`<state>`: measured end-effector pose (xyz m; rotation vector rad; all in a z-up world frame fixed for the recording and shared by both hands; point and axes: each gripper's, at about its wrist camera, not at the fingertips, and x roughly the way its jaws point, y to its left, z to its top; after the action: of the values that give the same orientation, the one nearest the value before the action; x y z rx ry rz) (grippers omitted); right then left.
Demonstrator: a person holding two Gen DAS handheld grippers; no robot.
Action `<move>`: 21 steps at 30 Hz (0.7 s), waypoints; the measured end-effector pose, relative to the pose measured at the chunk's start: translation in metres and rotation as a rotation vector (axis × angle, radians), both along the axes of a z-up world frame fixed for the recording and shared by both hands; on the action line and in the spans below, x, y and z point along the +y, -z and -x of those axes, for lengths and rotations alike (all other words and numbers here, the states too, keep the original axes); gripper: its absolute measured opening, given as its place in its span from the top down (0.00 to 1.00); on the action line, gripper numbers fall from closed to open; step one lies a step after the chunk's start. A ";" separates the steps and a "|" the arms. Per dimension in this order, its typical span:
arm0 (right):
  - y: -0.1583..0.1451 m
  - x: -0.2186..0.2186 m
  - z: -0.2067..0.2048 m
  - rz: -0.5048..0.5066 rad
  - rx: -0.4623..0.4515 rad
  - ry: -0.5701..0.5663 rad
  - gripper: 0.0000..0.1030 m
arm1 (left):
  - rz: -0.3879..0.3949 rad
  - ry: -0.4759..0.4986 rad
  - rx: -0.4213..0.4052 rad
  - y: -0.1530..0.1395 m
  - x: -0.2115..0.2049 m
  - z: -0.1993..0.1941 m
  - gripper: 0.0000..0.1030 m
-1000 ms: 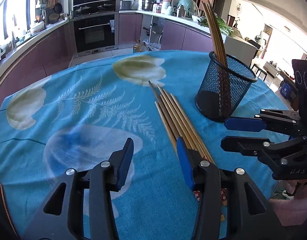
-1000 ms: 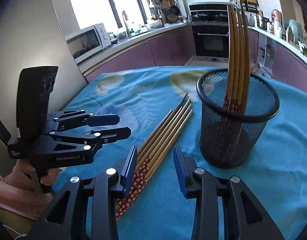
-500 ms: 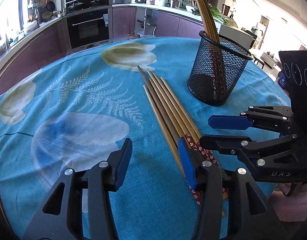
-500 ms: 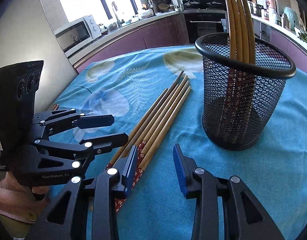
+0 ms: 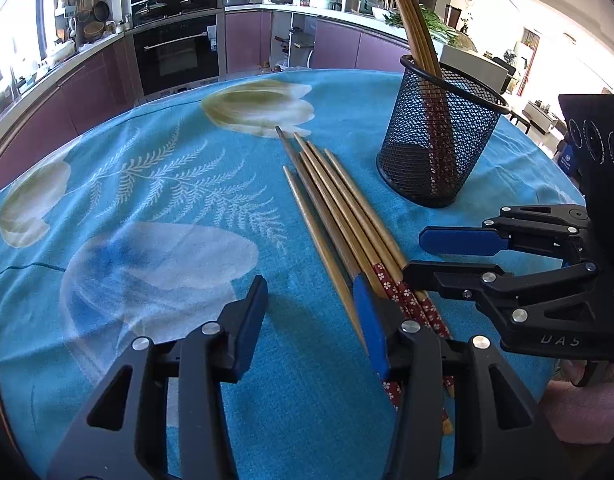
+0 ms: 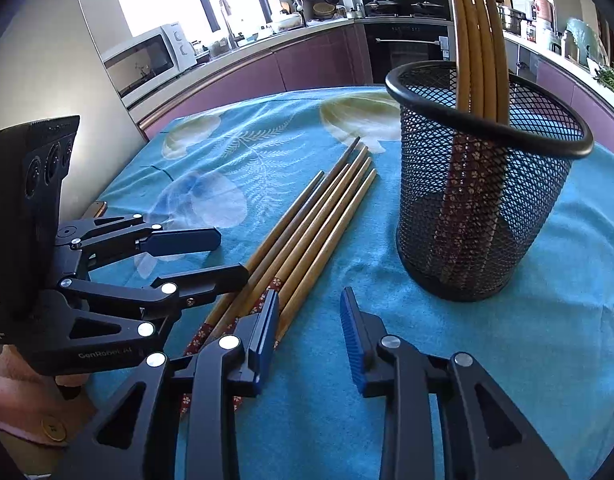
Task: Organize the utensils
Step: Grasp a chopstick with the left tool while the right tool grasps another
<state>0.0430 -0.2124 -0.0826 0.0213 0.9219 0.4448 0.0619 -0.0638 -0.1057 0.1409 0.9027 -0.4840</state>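
a bundle of loose chopsticks (image 5: 339, 216) lies on the blue flowered cloth (image 5: 155, 200) of the bench, just beside a black mesh cup (image 6: 479, 184) that already holds more chopsticks (image 6: 477, 40) standing upright. the left hand-held gripper (image 5: 311, 320) hovers over the near ends of the bundle, jaws apart and closing, nothing pressed between them. the right hand-held gripper (image 6: 309, 328) sits at the bundle's other side, jaws apart and closing too, with only bare cloth between them.
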 end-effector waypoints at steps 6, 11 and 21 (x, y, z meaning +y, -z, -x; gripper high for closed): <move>-0.001 0.002 0.000 0.033 -0.006 0.009 0.73 | -0.019 0.004 0.004 0.001 -0.001 -0.002 0.60; 0.000 0.006 -0.007 0.045 -0.014 0.024 0.73 | -0.033 -0.001 0.008 0.002 -0.004 -0.007 0.66; 0.004 0.007 -0.017 0.016 -0.015 0.062 0.87 | -0.011 -0.024 0.035 0.003 -0.004 -0.021 0.85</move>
<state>0.0600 -0.2057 -0.0861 0.0320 0.9074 0.3797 0.0832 -0.0683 -0.1085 0.1318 0.9408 -0.4599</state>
